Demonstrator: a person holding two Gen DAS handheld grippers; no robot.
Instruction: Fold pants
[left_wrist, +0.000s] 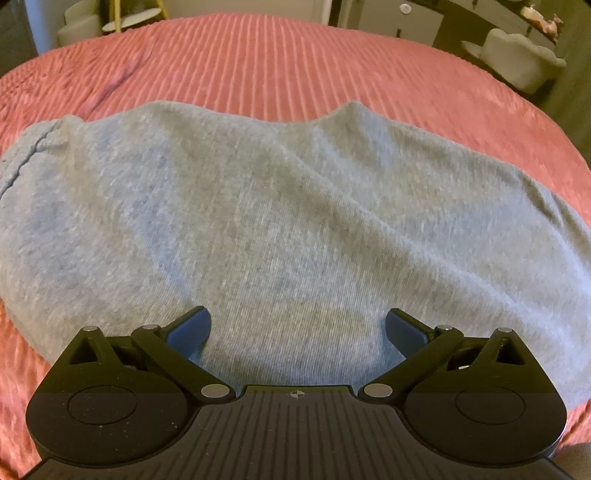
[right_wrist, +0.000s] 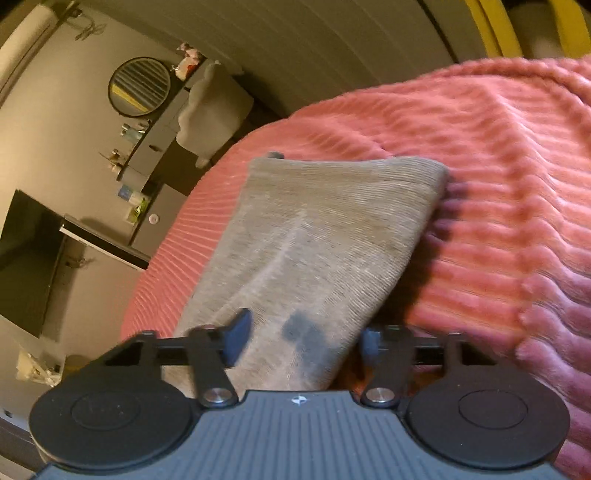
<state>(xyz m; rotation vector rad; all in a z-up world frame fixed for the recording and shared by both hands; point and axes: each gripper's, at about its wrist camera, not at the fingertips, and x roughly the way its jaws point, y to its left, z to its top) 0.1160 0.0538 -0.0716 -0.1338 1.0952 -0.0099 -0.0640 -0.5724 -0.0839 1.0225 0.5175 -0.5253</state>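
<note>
one pants (left_wrist: 280, 221) (grey), two grippers, one bedspread (left_wrist: 258, 59)

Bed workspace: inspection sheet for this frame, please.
Surface: pink ribbed bedspread, rumpled in places.
Job's things: grey pants lying folded on the bedspread.
Clutter: nothing seen on the bed.
Grippers: left gripper open over the pants; right gripper open, pants fabric between its fingers, not clamped.
Cables: nothing seen.
Surroundings: round mirror, dresser, white chair, dark TV.
</note>
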